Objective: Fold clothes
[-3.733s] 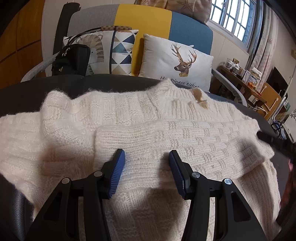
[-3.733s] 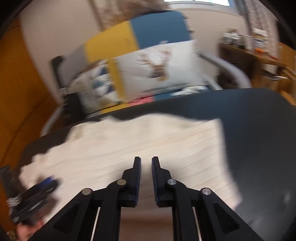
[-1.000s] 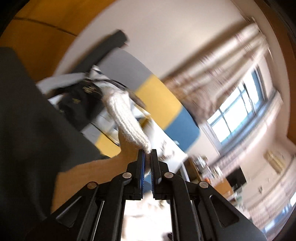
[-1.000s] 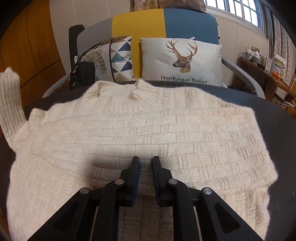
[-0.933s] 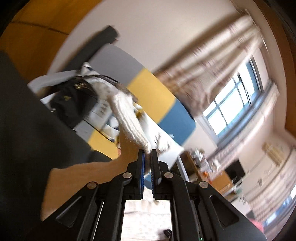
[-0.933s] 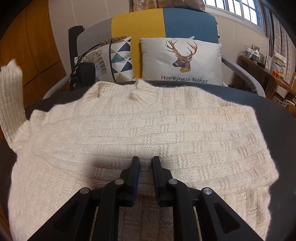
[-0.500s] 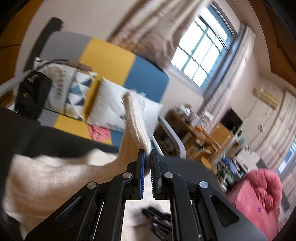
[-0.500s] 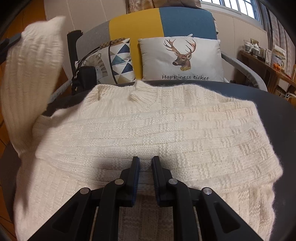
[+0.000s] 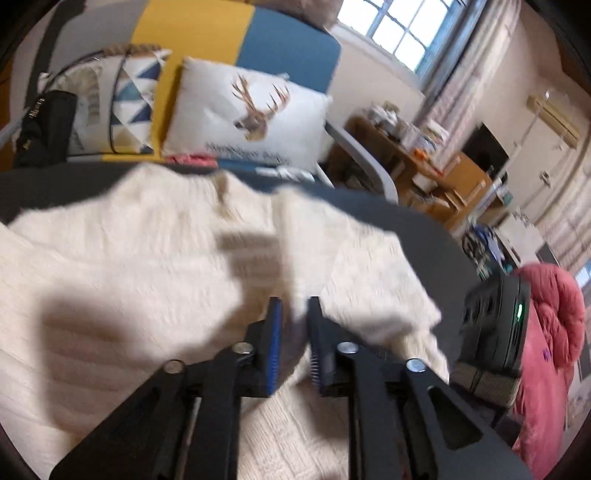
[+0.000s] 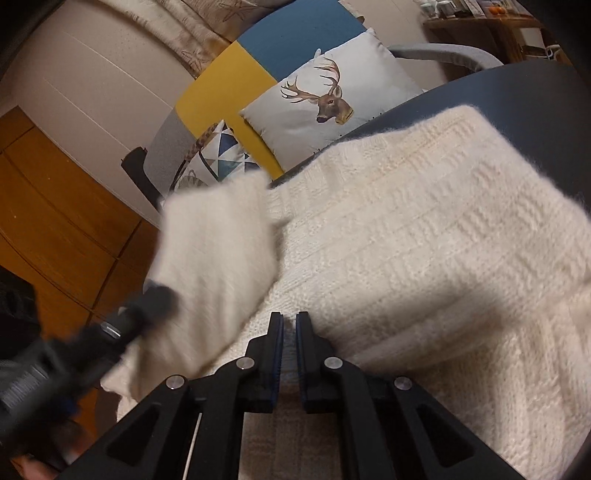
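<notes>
Since earlier frame, left sleeve point(image 10: 214, 258) swung across sweater point(image 10: 424, 240) on tabletop point(image 9: 424, 236); left tool point(image 9: 294, 314) jaws just parting, sleeve blurred between them. Right tool point(image 10: 289, 325) closed, empty. Knit soft, limp, light; grasp cuff or hem.

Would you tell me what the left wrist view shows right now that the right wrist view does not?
Only the left wrist view shows the window, the wooden desk and the red bedding. Only the right wrist view shows the orange wood panelling and the left gripper from outside, at the raised sleeve. Both show the cream sweater and the deer cushion.
</notes>
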Tool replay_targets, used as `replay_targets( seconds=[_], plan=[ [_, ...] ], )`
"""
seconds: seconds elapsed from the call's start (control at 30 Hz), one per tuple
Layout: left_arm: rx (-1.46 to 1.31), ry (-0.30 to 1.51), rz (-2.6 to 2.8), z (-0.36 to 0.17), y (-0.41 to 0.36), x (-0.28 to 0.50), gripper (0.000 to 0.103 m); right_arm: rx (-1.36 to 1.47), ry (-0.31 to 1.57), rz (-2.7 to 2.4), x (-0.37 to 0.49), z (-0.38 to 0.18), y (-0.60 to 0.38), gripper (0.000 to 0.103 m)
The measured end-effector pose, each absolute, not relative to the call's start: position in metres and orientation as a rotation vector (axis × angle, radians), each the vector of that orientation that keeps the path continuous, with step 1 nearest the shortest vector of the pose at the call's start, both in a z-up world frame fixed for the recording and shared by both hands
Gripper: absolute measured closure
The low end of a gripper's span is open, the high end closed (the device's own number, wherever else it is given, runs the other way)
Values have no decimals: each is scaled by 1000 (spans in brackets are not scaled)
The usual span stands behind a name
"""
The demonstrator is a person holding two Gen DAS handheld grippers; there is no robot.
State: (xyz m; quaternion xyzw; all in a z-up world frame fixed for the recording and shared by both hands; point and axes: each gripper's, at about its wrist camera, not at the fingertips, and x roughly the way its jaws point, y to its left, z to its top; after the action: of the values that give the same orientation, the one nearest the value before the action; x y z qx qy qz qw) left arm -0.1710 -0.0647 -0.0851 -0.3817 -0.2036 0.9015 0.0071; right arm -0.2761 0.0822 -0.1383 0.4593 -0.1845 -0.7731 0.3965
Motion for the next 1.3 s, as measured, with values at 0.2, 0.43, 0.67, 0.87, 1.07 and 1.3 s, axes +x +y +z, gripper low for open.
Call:
replay_targets(
  seconds=[0.2, 0.43, 0.67, 0.87, 1.07, 1.3],
  plan=[
    [-1231, -714, 2685, -94, -61, -146, 62, 1169, -524, -1942, -280, -142, 86, 102],
    [-1027, -623, 3049, -64, -116, -83, 57, 1177, -548, -1920, -282, -145, 87, 102],
    [-1119, -879, 3312, -93, -215, -47, 56, 1339, -465, -1868, -278, -129, 89, 92],
    [-958, -1233, 3186, -112, -240, -29, 56, 1369, -513, -1821, -260, -122, 126, 78],
    [-912, -1268, 3169, -113, -244, -19, 56, 1376, -812, -1699, -265, -142, 142, 77],
    [-801, -1274, 3224, -108, -240, -15, 50, 1301, -729, -1794, -260, -119, 128, 96]
  ],
)
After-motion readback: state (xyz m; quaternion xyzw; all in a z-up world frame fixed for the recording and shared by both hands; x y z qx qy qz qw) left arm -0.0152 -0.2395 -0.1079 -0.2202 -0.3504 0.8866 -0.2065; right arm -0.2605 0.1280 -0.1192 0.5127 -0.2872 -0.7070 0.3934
